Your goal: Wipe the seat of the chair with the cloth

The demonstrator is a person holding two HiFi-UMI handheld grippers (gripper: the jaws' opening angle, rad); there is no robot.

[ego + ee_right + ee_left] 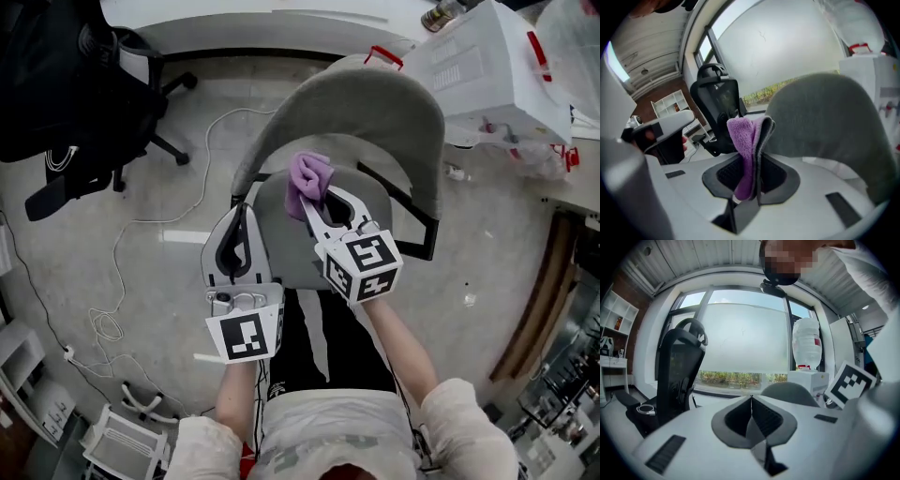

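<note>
A grey chair stands below me, its curved backrest (pixel 361 105) beyond the seat (pixel 286 230). My right gripper (pixel 323 199) is shut on a purple cloth (pixel 310 181), held above the seat's far part near the backrest. In the right gripper view the cloth (pixel 746 150) stands folded between the jaws, with the backrest (pixel 825 122) behind it. My left gripper (pixel 241 220) hovers over the seat's left edge, shut and with nothing in it; its own view shows the jaws closed (pixel 751 408) together.
A black office chair (pixel 66 84) stands at the left, also seen as the black chair (pixel 679 376) in the left gripper view. Cables (pixel 122 244) trail over the floor. A white box (pixel 492 66) with red clips sits at upper right. A wire rack (pixel 112 441) is at lower left.
</note>
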